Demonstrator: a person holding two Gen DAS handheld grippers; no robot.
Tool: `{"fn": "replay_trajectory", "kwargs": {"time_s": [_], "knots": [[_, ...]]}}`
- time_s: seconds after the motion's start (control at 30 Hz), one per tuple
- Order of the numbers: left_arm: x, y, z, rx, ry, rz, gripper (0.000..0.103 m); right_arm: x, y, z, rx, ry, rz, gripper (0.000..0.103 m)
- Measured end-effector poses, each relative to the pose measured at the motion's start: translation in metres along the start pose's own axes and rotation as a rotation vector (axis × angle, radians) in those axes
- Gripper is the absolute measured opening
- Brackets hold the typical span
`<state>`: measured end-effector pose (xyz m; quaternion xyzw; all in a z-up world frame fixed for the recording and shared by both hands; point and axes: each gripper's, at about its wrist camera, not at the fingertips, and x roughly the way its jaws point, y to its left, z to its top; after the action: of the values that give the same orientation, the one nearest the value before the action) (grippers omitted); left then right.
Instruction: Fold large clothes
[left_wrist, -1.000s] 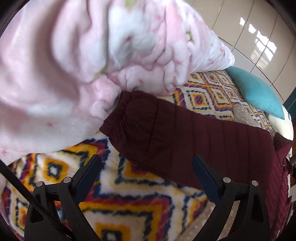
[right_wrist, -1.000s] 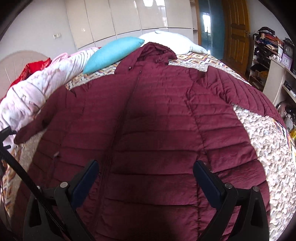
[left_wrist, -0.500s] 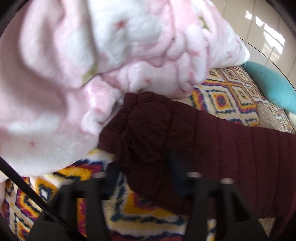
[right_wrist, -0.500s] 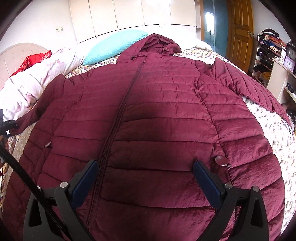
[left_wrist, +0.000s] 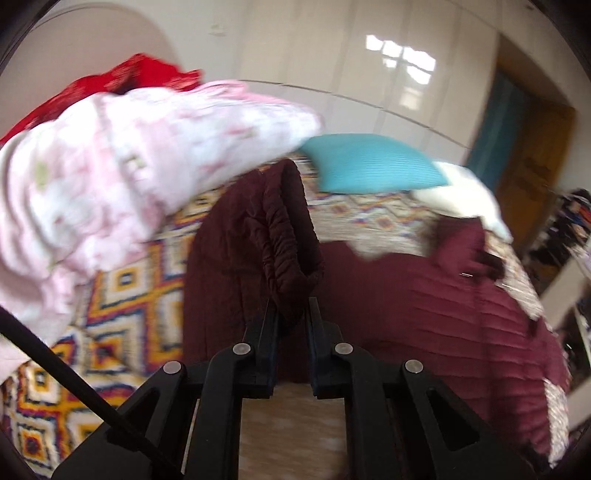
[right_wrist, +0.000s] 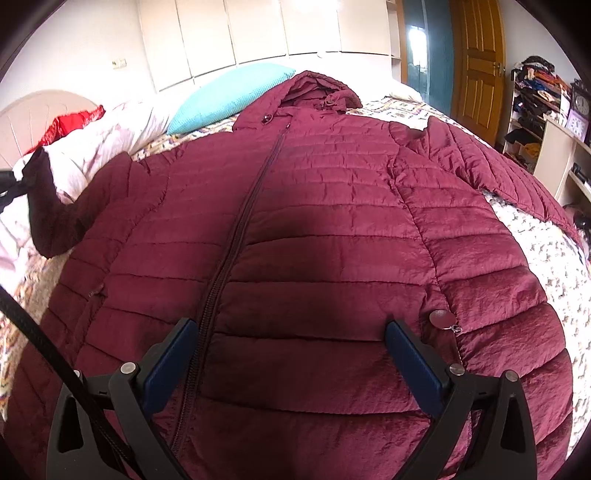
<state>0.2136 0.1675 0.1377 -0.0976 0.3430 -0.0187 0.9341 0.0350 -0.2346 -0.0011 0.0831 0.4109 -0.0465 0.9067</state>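
Patterned bedspread (right_wrist: 399, 105) carries a maroon quilted hooded jacket (right_wrist: 314, 229), zipped, front up. Left gripper (left_wrist: 290, 314) pinches its gathered cuff (left_wrist: 284, 251); right gripper (right_wrist: 288, 332) stands spread above the hem.

Daylit bedroom, one view sharp and one smeared by motion

The left wrist view is blurred throughout: the pink blanket (left_wrist: 122, 177), the teal pillow (left_wrist: 369, 164) and the patterned bedspread (left_wrist: 122, 295) all streak sideways, and only the black tongs (left_wrist: 291, 314) at the bottom stay crisp. A window shows as bright glare on the glossy wardrobe doors (left_wrist: 400, 68). The right wrist view is sharp and evenly bright; a soft dark shadow lies on the middle of the maroon jacket (right_wrist: 317, 251), just ahead of the right tongs (right_wrist: 291, 332). Both fisheye pictures bulge the bed, bend straight lines near the rim and have black vignetted corners
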Motion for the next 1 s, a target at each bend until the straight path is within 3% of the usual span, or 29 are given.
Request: {"fn": "replay_trajectory", "kwargs": {"time_s": [0.2, 0.4, 0.57, 0.67, 0.77, 0.8, 0.83, 0.9, 1.0], "knots": [[-0.002, -0.106, -0.046, 0.064, 0.085, -0.232, 0.012, -0.029, -0.025, 0.008, 0.125, -0.084, 0.053, 0.101], [0.035, -0.175, -0.115, 0.104, 0.242, -0.321, 0.012, -0.054, -0.049, 0.023, 0.173, -0.135, 0.058, 0.101], [0.074, -0.193, -0.155, 0.138, 0.316, -0.268, 0.012, -0.058, -0.05, 0.04, 0.17, -0.133, 0.067, 0.101], [0.063, -0.182, -0.166, 0.125, 0.318, -0.273, 0.012, -0.063, -0.038, 0.054, 0.13, -0.136, 0.095, 0.101], [0.029, -0.171, -0.163, 0.146, 0.274, -0.294, 0.029, -0.062, -0.015, 0.071, 0.087, -0.124, 0.159, 0.101], [0.013, -0.161, -0.162, 0.16, 0.25, -0.283, 0.042, -0.059, -0.007, 0.076, 0.083, -0.114, 0.186, 0.101], [-0.002, -0.153, -0.164, 0.175, 0.22, -0.253, 0.057, -0.054, 0.004, 0.084, 0.08, -0.095, 0.225, 0.101], [-0.021, -0.137, -0.168, 0.193, 0.154, -0.157, 0.07, -0.039, 0.028, 0.097, 0.071, -0.05, 0.283, 0.101], [-0.038, -0.11, -0.179, 0.207, 0.086, -0.014, 0.07, -0.006, 0.07, 0.112, 0.043, 0.029, 0.344, 0.101]]}}
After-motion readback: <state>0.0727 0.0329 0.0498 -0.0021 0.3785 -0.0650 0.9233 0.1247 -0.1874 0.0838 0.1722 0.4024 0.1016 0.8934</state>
